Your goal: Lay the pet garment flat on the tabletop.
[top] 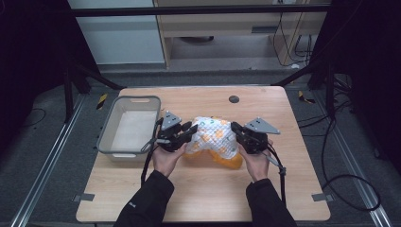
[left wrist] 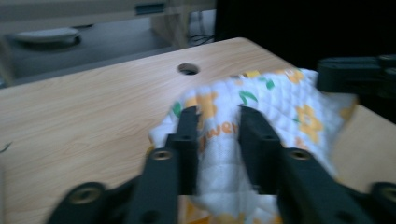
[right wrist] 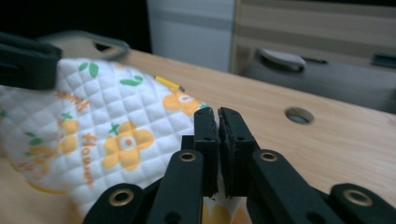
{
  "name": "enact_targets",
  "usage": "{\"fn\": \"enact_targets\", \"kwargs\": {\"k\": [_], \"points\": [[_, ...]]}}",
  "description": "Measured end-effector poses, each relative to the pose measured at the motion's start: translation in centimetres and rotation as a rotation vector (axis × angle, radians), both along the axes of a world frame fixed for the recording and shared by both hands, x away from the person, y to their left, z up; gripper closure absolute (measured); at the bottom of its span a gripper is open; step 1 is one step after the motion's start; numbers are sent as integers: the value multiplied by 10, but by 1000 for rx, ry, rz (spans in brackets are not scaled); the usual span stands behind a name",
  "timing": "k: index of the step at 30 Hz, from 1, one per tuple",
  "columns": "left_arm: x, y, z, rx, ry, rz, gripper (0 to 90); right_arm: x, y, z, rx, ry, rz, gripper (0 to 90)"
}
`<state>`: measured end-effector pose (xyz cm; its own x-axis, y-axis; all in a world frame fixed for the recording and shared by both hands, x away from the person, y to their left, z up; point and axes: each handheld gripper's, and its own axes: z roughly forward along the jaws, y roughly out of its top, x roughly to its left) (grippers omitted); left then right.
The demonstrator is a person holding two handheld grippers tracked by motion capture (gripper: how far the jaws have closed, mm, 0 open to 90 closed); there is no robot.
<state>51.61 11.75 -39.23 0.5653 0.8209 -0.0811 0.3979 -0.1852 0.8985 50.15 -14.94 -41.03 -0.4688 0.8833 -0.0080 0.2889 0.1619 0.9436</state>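
A quilted cloth (top: pixel 213 136) is held up between the two tools above the middle of the desk (top: pixel 198 194), just right of a grey bin (top: pixel 108 127). Its long axis runs left to right, from one tool to the other, so each tool is met at one end and neither is nearer than the other.

The left tool (top: pixel 190 129) is seen in its own view with its jaws set apart and a bunched fold of the cloth (left wrist: pixel 261 102) between them; the fold appears to be gripped, though that view is blurred. The right tool (top: pixel 235 129) is pressed nearly together, and in its own view the cloth (right wrist: pixel 93 130) edge is pinched between its jaws.

The cloth is soft and padded, stitched in a diamond grid, white with orange flowers, green leaves and orange lettering. An orange underside or lining hangs below it in the high view. Being limp, it is judged likely to sag between the tools unless pulled taut. The bin is rigid, rectangular, with rounded corners and a pale floor. The desk is of light wood grain, with a round cable hole (top: pixel 233 99) near its far edge.
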Motion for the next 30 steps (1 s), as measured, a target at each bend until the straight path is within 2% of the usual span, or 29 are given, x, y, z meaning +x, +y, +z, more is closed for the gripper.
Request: {"fn": "enact_targets", "kwargs": {"k": [2,4,6,10,12,16,22,27,30], "points": [[5,3,-6,11,14,23,484,6,1,-8,-42,19,-29,777],[2,8,-9,17,-2,23,423,5,-2,-10,-42,24,-28,732],[-3,15,-10,43,-20,25,385,1,-7,-9,-49,22,-23,706],[-16,33,-10,43,-13,5,326,-11,-24,0,-10,28,-7,636],[-23,41,-13,44,10,-11,301,-18,-31,4,7,37,10,598],[-39,56,-24,76,29,-20,285,-36,-44,6,4,56,37,547],[-59,67,-47,142,59,-38,288,-59,-52,-8,-11,111,80,473],[-59,65,-66,179,97,-48,311,-75,-50,-26,-56,158,118,442],[-56,60,-73,197,117,-54,328,-80,-50,-37,-62,172,136,432]]}}
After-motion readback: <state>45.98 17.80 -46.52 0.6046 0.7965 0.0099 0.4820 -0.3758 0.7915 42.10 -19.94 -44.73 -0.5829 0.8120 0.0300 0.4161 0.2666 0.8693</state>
